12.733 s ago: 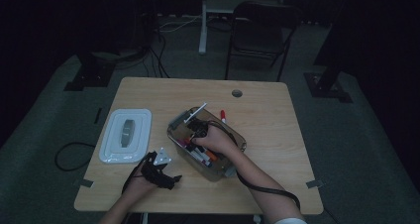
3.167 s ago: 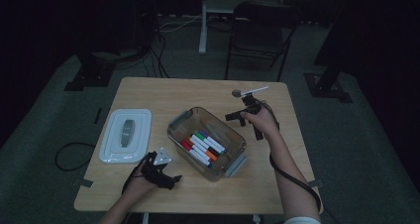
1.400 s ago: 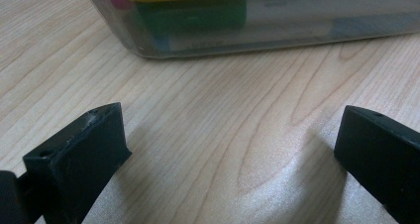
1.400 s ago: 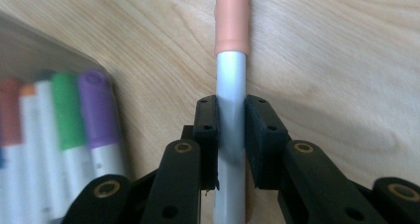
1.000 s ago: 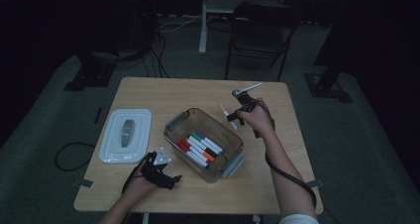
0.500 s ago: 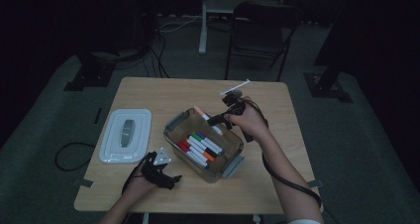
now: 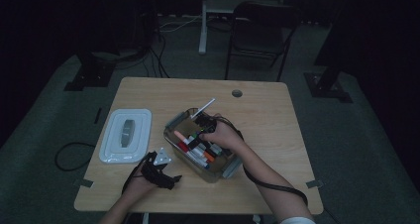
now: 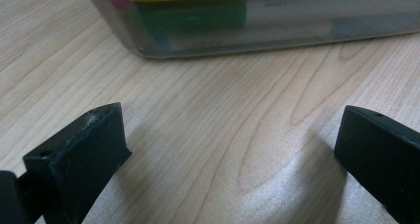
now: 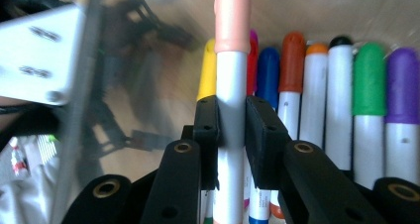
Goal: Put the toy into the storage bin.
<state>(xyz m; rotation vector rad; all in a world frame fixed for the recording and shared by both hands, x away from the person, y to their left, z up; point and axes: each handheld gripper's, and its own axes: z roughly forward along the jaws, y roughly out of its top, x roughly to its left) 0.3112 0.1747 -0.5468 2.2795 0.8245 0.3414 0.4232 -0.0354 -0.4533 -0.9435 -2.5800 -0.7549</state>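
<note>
Right claw (image 9: 232, 117) clamped on smooth peach-capped marker (image 9: 231, 70), clear plastic bin (image 7: 174, 126), left claw (image 8: 233, 154) wide open, empty.

The held marker (image 9: 231, 110) is white with a peach cap. At the right of the right gripper view lie white markers (image 9: 341, 115) capped yellow, red, blue, orange, black, green and purple. The gripper (image 9: 232, 135) is black. The table (image 7: 277, 115) is pale wood-grain; the lid (image 7: 125, 135) white.

dim, dark high view; both close views brighter, edges softly blurred.
</note>
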